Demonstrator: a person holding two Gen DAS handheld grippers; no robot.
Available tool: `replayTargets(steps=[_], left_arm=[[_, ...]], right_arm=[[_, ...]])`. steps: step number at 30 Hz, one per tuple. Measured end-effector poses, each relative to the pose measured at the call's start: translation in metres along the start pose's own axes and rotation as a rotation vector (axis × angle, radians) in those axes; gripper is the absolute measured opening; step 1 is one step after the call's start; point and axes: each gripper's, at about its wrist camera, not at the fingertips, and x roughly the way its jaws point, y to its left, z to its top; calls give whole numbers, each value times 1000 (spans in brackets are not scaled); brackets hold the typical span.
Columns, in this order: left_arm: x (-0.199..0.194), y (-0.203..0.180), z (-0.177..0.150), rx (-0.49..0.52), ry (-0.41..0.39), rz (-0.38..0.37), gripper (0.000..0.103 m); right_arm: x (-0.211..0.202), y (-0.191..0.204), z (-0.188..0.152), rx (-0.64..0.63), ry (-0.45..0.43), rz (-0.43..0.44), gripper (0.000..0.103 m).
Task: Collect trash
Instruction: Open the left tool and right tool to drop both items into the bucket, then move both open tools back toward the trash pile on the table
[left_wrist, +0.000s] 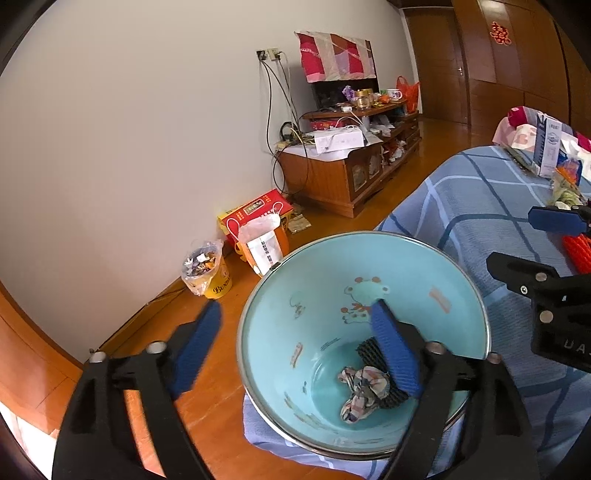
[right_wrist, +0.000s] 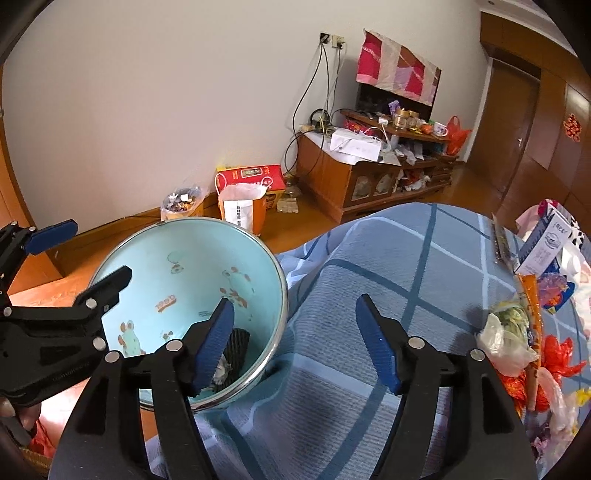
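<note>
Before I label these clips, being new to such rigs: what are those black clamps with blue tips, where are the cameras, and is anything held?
They are hand-held two-finger grippers, one per hand, each with a fisheye camera looking along its fingers. The left gripper straddles the rim of a light blue enamel basin on a blue checked bedspread; its jaws are open. Inside lie a crumpled wrapper and black foam netting. The right gripper is open and empty. More trash lies to its right.
</note>
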Motion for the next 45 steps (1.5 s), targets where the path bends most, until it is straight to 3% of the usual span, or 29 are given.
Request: replayTargets(steps=[10, 17, 25, 33, 37, 45], left_arm=[[-3, 9, 4, -33, -12, -13, 91], [-9, 23, 7, -72, -24, 27, 92], [-2, 35, 10, -80, -6, 119, 93], [26, 38, 5, -83, 94, 144, 93], [27, 18, 11, -67, 99, 110, 93], [-2, -77, 24, 65, 40, -36, 93]], right_arm=[[-1, -5, -5, 2, -3, -25, 72], [-20, -14, -7, -12, -31, -84, 77], [-54, -79, -21, 56, -60, -187, 81], [-65, -148, -43, 162, -18, -285, 81], [-76, -169, -55, 198, -17, -325, 81], [-114, -210, -101, 310, -21, -393, 81]])
